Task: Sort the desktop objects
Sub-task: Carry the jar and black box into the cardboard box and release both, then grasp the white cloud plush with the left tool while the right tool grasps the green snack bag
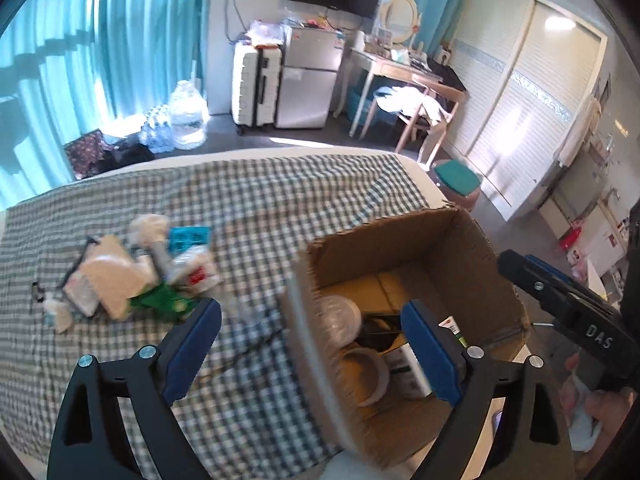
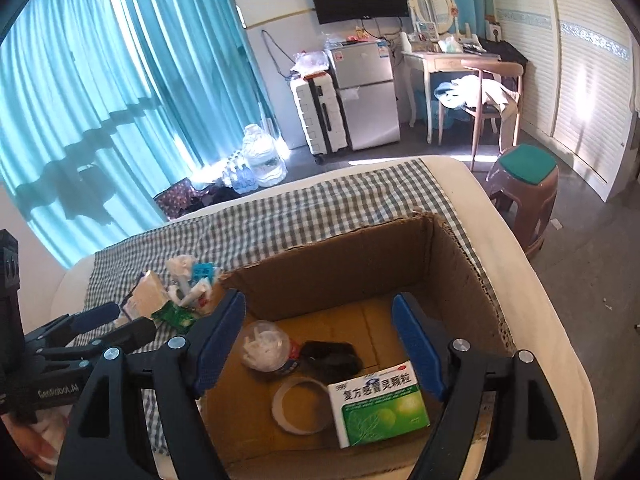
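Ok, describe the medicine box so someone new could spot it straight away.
Find the cardboard box on the checked cloth. The medicine box lies in its near right corner, beside a tape roll. It alone is green and white with printed characters.

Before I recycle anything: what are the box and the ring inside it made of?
Box: corrugated cardboard, matte brown; fluted torn rim shows. Ring: looks like a tape roll, pale and smooth, likely paper or plastic; hard to tell.
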Demonstrator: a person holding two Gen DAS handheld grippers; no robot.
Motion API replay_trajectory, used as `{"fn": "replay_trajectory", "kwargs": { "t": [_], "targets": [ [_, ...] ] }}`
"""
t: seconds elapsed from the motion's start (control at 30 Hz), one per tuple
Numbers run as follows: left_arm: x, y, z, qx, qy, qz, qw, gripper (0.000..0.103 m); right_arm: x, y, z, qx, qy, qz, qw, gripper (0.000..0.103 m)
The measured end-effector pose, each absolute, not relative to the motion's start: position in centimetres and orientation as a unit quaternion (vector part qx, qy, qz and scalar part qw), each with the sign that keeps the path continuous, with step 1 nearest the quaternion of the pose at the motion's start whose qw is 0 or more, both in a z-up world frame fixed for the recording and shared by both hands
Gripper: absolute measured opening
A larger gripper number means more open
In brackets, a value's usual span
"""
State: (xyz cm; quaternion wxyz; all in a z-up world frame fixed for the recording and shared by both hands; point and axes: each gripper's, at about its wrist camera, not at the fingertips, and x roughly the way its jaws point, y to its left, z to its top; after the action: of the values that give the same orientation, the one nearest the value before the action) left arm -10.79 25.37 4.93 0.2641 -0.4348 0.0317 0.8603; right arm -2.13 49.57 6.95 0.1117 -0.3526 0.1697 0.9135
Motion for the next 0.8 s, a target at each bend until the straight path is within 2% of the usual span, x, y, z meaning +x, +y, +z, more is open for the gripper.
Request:
{"fn": "replay_trajectory", "kwargs": {
  "t": [0.4, 0.47, 0.57, 0.8],
  "targets": [
    [-9.9, 8.5, 8.7, -0.375, -0.001, 0.916, 0.141, 0.103, -2.4, 37.9, 9.3, -0.307, 0.137, 0.941, 0.021, 0.076],
    [-10.3, 5.8, 8.3, -0.377, -0.001, 0.919, 0.117, 0.103, -3.1, 35.7, 9.1, -0.302, 0.130, 0.944, 0.004, 0.076],
    [-10.6, 2.1, 7.3, -0.372, 0.012, 0.924, 0.084, 0.103, -4.1, 32.7, 8.5, -0.303, 0.119, 0.946, -0.019, 0.082],
    [-11.5, -4.7, 2.1, -0.397, 0.002, 0.917, 0.031, 0.103, -6.9, 27.0, 4.7, -0.318, 0.075, 0.944, -0.037, 0.082]
  ]
}}
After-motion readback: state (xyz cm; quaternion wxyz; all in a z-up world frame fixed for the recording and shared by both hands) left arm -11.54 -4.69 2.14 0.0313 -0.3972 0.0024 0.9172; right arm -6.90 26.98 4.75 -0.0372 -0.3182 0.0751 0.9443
